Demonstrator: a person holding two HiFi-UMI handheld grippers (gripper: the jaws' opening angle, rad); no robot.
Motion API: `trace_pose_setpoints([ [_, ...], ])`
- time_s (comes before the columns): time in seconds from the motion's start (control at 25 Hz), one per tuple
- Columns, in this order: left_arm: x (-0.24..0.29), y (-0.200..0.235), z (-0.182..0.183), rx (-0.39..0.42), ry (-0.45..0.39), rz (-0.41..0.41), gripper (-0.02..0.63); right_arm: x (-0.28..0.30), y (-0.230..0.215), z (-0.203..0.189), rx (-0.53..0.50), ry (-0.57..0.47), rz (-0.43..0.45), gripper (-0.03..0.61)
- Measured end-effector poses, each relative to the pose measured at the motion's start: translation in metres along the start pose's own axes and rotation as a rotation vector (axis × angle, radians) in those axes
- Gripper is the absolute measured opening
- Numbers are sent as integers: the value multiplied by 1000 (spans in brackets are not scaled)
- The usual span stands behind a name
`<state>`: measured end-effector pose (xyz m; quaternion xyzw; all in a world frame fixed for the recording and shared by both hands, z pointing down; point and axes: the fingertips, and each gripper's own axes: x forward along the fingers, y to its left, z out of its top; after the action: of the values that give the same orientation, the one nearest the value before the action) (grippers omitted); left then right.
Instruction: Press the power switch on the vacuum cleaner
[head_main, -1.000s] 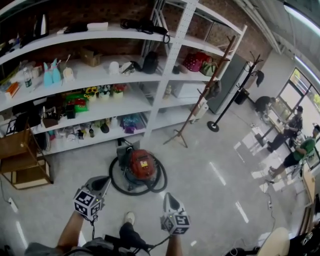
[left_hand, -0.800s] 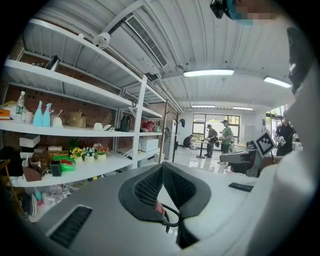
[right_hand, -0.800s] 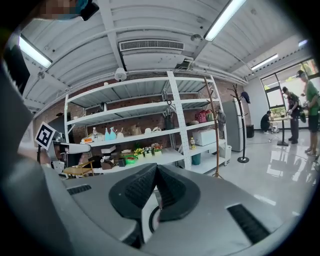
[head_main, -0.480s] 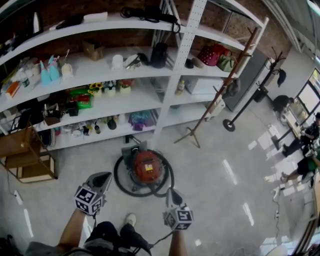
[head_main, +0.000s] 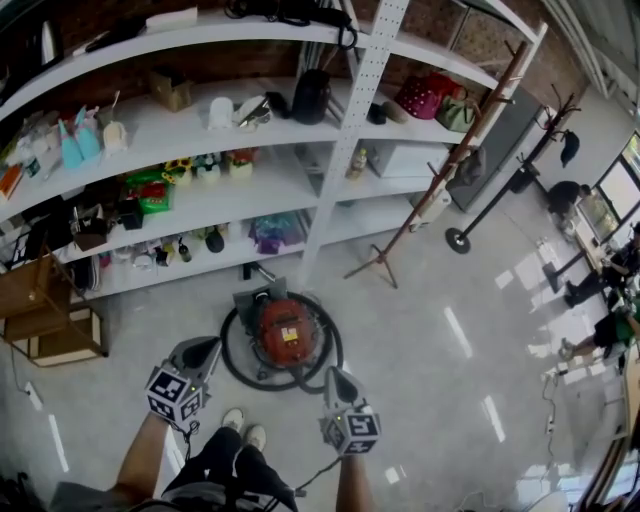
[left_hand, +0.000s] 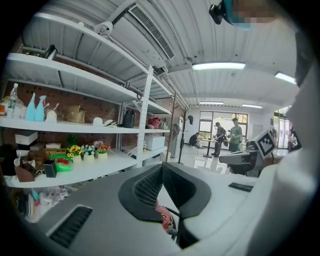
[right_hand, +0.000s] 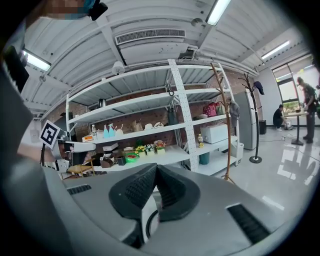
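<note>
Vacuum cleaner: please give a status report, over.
Left claw shut, empty; right claw shut, empty. Vacuum cleaner just ahead, untouched. Black hose coiled around it.

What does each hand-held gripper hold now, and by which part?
Nothing is held. The left hand-held gripper and the right hand-held gripper both have their jaws together and empty, short of the red vacuum cleaner.

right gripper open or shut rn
Shut: the right gripper has its fingers meeting at the tips, with nothing held between them.
</note>
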<state>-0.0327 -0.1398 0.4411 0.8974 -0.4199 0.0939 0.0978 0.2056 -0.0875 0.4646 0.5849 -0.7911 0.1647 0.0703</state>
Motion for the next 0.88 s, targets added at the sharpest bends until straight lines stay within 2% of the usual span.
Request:
trace_pose_setpoints([
  [0.36, 50, 18, -28, -18, 45, -35, 9, 41, -9, -20, 8, 48, -8, 9],
  [0.88, 102, 52, -125, -55, 158, -69, 9, 109, -18, -93, 55, 126, 2, 11],
])
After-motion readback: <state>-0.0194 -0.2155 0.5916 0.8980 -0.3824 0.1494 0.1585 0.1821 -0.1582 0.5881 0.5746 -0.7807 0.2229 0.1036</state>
